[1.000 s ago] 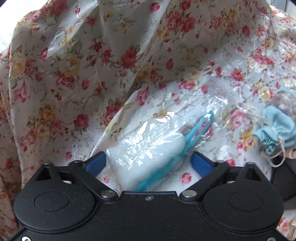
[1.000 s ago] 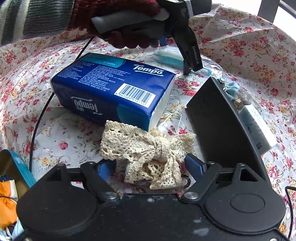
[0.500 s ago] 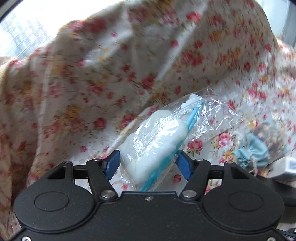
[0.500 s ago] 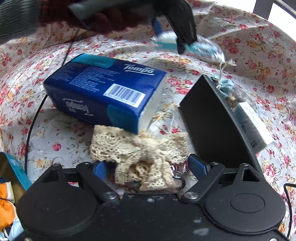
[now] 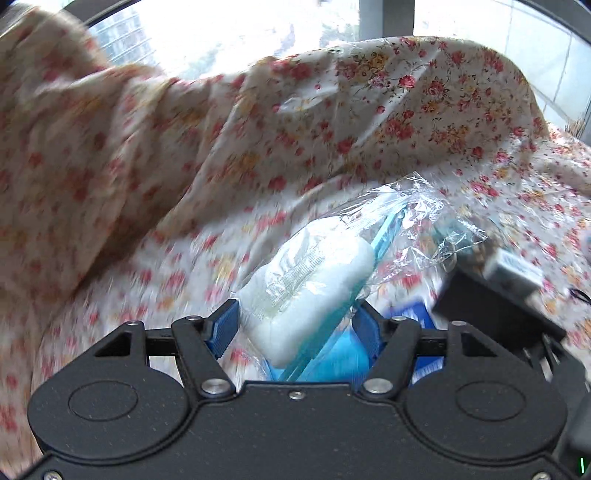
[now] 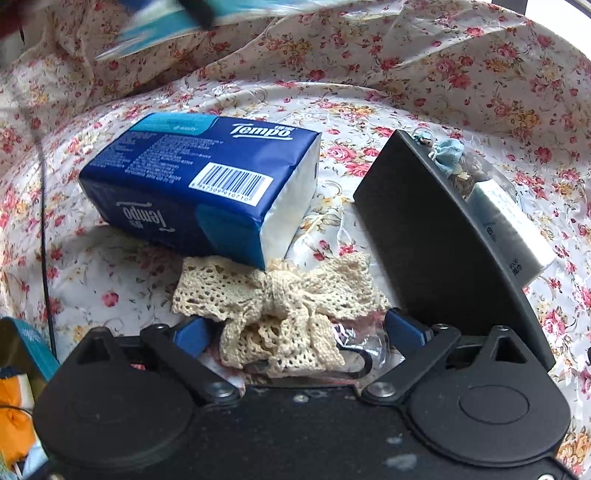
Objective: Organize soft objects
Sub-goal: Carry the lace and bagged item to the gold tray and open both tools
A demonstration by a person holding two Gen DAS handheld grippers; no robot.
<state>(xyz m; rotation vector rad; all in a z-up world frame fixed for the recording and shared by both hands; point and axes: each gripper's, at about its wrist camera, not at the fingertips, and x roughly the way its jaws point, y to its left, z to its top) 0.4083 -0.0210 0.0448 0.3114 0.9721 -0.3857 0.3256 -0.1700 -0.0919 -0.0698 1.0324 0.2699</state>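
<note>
My left gripper (image 5: 297, 325) is shut on a clear plastic bag (image 5: 325, 273) holding a white soft pad and a teal strip, lifted above the floral cloth (image 5: 258, 147). That bag shows as a blurred teal streak (image 6: 166, 26) at the top of the right wrist view. My right gripper (image 6: 299, 328) hovers over a cream lace bow (image 6: 280, 306); its jaws are opening and the blue pads stand clear of the lace on both sides. A blue Tempo tissue pack (image 6: 207, 184) lies just beyond the bow.
A black flat case (image 6: 436, 236) leans at the right, with a small blue drawstring pouch (image 6: 447, 155) and a white box (image 6: 509, 229) behind it. A teal tin (image 6: 26, 347) with orange cloth sits at the lower left. A black cable (image 6: 44, 221) runs down the left.
My left gripper closed on the plastic bag and lifted it off the cloth, up and out of the right view. My right gripper's jaws widened around the lace bow.
</note>
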